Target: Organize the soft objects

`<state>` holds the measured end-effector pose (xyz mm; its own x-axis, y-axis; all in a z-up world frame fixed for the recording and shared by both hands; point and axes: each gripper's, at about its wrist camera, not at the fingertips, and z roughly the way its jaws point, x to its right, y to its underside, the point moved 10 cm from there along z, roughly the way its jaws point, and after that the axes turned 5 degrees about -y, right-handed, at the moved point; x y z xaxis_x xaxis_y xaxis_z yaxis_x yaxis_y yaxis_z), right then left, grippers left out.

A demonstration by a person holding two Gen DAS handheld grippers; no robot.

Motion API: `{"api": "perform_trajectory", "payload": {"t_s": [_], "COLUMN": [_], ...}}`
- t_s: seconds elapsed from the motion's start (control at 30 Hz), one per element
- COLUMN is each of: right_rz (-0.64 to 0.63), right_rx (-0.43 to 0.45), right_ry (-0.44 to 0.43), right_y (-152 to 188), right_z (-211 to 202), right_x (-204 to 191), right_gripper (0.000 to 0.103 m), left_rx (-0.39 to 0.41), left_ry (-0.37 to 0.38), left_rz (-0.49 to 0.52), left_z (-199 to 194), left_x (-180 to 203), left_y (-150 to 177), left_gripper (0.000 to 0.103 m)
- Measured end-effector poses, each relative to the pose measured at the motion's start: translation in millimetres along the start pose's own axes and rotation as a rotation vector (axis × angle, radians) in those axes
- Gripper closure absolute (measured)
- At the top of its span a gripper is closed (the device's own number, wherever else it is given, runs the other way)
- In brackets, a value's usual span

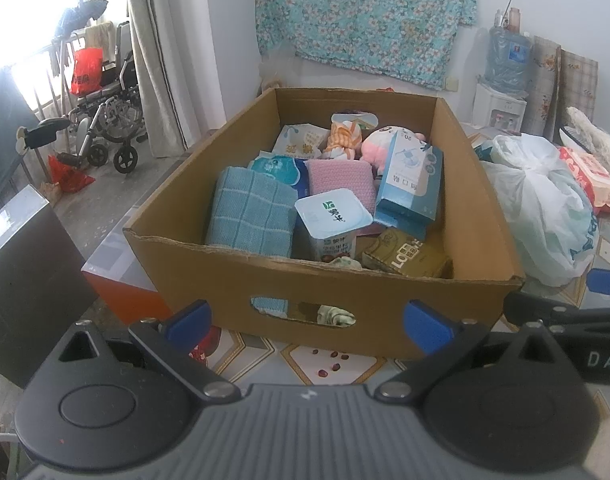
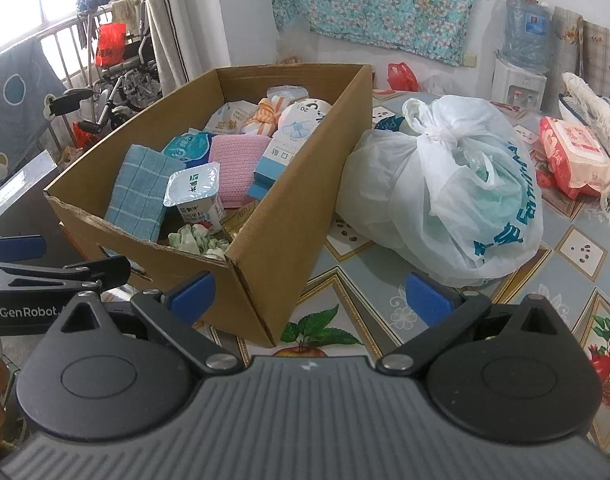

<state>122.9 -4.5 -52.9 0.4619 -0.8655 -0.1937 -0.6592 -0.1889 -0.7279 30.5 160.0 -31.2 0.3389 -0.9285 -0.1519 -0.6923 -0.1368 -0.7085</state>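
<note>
A cardboard box (image 1: 481,200) (image 2: 289,184) stands on the patterned table. Inside lie a blue checked cloth (image 1: 249,212) (image 2: 139,194), a pink knitted cloth (image 1: 341,182) (image 2: 235,158), an orange striped soft toy (image 1: 343,140) (image 2: 263,118), a pink plush (image 1: 375,146), a yoghurt cup (image 1: 333,220) (image 2: 195,194), a blue carton (image 1: 411,184) and a green scrunched cloth (image 2: 197,240). My left gripper (image 1: 307,322) is open just before the box's front wall. My right gripper (image 2: 311,292) is open at the box's near right corner. Neither holds anything.
A tied white plastic bag (image 2: 457,188) (image 1: 545,200) lies right of the box. A red wipes pack (image 2: 573,156) and a woven bag (image 2: 593,112) sit further right. A wheelchair (image 1: 105,116) and a water dispenser (image 2: 521,68) stand behind. An orange box (image 1: 121,276) sits to the left.
</note>
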Motion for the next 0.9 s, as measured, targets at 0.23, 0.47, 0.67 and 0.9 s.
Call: {"api": "perform_trajectory", "payload": {"t_s": [0.23, 0.47, 0.67, 0.9], "right_rz": [-0.005, -0.012, -0.013, -0.010], "right_rx": [0.004, 0.010, 0.010, 0.008], "right_ry": [-0.001, 0.001, 0.001, 0.000], "right_y": [-1.0, -1.3, -0.8, -0.4], "right_z": [0.5, -1.4, -2.3, -2.5], "right_x": [-0.7, -3.3, -4.0, -4.0], "right_gripper": [0.001, 0.001, 0.001, 0.001], "left_rx": [0.001, 0.003, 0.006, 0.003], "left_ry": [0.000, 0.000, -0.002, -0.002], "left_rz": [-0.001, -0.002, -0.004, -0.005], "left_z": [0.4, -0.2, -2.6, -3.3], "left_x": [-0.8, -0.7, -0.6, 0.1], "left_y": [-0.1, -0.4, -1.1, -0.5], "left_gripper": [0.000, 0.000, 0.000, 0.000]}}
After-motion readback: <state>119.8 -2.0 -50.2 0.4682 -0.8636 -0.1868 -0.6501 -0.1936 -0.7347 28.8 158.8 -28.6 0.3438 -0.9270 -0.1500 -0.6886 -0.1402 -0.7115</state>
